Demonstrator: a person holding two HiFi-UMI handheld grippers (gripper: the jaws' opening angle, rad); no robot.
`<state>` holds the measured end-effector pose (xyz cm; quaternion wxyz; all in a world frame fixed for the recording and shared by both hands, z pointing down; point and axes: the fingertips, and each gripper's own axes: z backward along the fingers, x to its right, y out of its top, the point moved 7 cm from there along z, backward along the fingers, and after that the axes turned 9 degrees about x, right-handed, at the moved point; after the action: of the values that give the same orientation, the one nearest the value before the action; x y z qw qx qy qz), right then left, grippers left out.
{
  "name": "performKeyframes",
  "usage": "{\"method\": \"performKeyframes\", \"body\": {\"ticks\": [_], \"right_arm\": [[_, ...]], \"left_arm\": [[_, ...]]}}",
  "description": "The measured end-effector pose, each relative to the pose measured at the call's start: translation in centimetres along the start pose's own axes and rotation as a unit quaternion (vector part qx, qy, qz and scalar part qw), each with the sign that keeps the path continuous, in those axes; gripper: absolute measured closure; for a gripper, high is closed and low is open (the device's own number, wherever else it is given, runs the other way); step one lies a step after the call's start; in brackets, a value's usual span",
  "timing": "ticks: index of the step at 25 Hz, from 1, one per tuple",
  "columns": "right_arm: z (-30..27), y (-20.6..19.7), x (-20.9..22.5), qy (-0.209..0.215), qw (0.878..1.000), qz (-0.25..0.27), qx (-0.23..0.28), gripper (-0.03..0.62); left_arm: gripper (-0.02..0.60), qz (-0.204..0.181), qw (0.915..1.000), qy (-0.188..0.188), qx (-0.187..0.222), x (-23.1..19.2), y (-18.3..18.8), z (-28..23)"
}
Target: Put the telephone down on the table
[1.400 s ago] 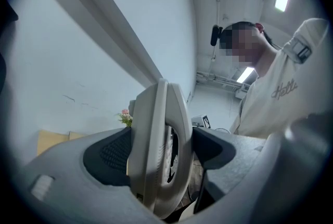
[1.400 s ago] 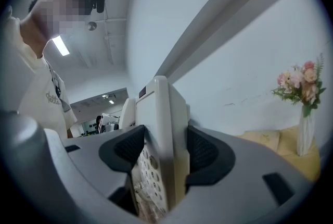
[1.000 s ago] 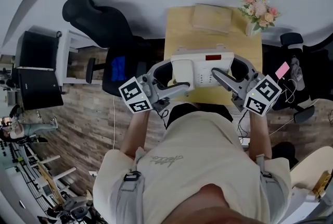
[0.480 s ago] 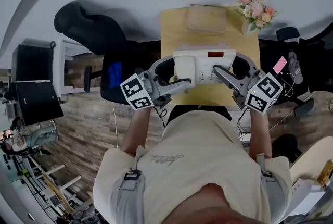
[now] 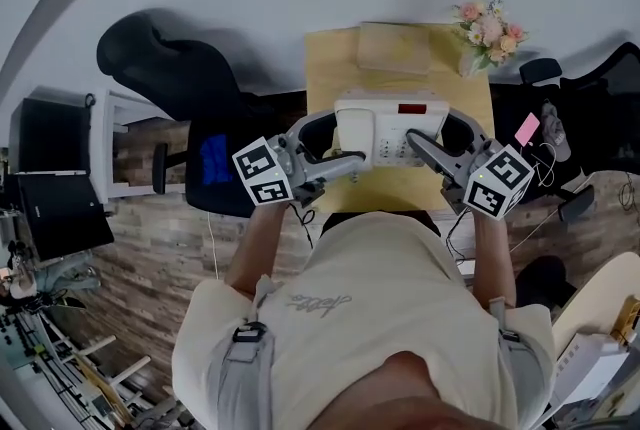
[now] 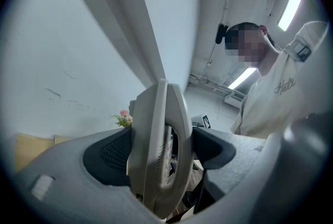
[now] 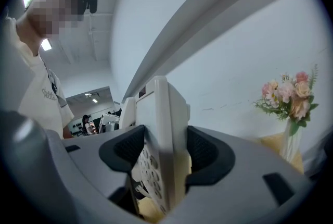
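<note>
A cream-white desk telephone [image 5: 385, 130] with a red display hangs in the air above the near half of a light wooden table [image 5: 335, 68]. My left gripper [image 5: 345, 161] is shut on its left edge, and my right gripper [image 5: 418, 146] is shut on its right edge. In the left gripper view the telephone [image 6: 158, 145] stands edge-on, pinched between the dark pads [image 6: 117, 152]. The right gripper view shows the telephone [image 7: 158, 150] edge-on too, its keypad facing left, squeezed between the pads [image 7: 203, 152].
A closed tan book or box [image 5: 397, 48] lies at the table's far end. A vase of pink flowers [image 5: 487, 30] stands at the far right corner. A black office chair [image 5: 170, 68] sits left of the table. Cables and a pink card [image 5: 527, 130] lie to the right.
Both grippers and the telephone have stayed in the same grip while the whole view has shifted slightly; the table now sits a little nearer and lower under the telephone.
</note>
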<state>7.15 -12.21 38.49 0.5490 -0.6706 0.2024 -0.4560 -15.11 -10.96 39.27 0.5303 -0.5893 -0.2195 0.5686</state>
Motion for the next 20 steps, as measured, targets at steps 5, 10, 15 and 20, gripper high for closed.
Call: {"method": "performKeyframes", "body": {"ticks": [5, 10, 15, 20], "right_arm": [[-0.9, -2.1, 0.1, -0.012, 0.999, -0.017, -0.032, 0.353], [-2.2, -5.2, 0.8, -0.012, 0.997, -0.046, -0.064, 0.355], [-3.2, -9.0, 2.5, -0.013, 0.992, -0.082, -0.098, 0.353], [-3.3, -13.2, 5.6, -0.019, 0.984, -0.126, -0.121, 0.355]], "left_arm": [[0.219, 0.031, 0.9995, 0.008, -0.004, -1.1, -1.9, 1.7], [0.219, 0.065, 0.9975, 0.026, -0.004, -2.7, -4.2, 3.7], [0.219, 0.102, 0.9936, 0.047, -0.013, -4.8, -7.4, 5.2], [0.219, 0.13, 0.9894, 0.06, -0.024, -7.7, -11.0, 5.4]]}}
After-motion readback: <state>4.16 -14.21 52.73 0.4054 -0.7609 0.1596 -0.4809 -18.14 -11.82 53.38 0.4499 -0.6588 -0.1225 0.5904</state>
